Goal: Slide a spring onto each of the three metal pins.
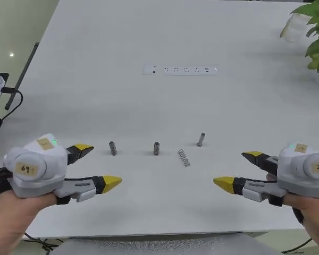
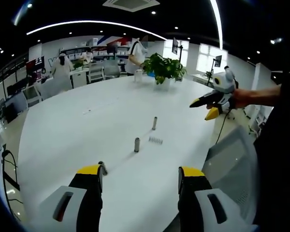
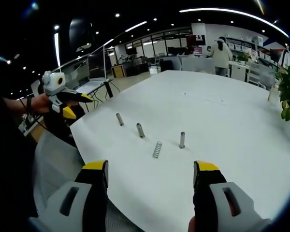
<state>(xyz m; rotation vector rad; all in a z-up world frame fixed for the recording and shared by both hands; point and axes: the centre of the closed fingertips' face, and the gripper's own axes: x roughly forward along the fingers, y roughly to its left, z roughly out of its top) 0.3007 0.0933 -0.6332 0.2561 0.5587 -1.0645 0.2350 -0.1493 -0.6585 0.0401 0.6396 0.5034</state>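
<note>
Three short metal pins stand upright in a row on the white table (image 1: 149, 101). The left pin (image 1: 112, 148) and middle pin (image 1: 156, 149) each carry a coiled spring. The right pin (image 1: 201, 139) is bare. A loose spring (image 1: 184, 158) lies flat on the table between the middle and right pins. My left gripper (image 1: 98, 164) is open and hovers near the table's front left, beside the left pin. My right gripper (image 1: 237, 168) is open at the front right, with nothing between its jaws. The bare pin (image 3: 182, 139) and loose spring (image 3: 157, 149) lie ahead of the right jaws.
A white power strip (image 1: 181, 69) lies flat at mid-table. A potted plant (image 1: 316, 32) and a clear cup (image 1: 295, 26) stand at the far right corner. The table's front edge (image 1: 149, 234) runs just below the grippers. People and desks stand in the far background.
</note>
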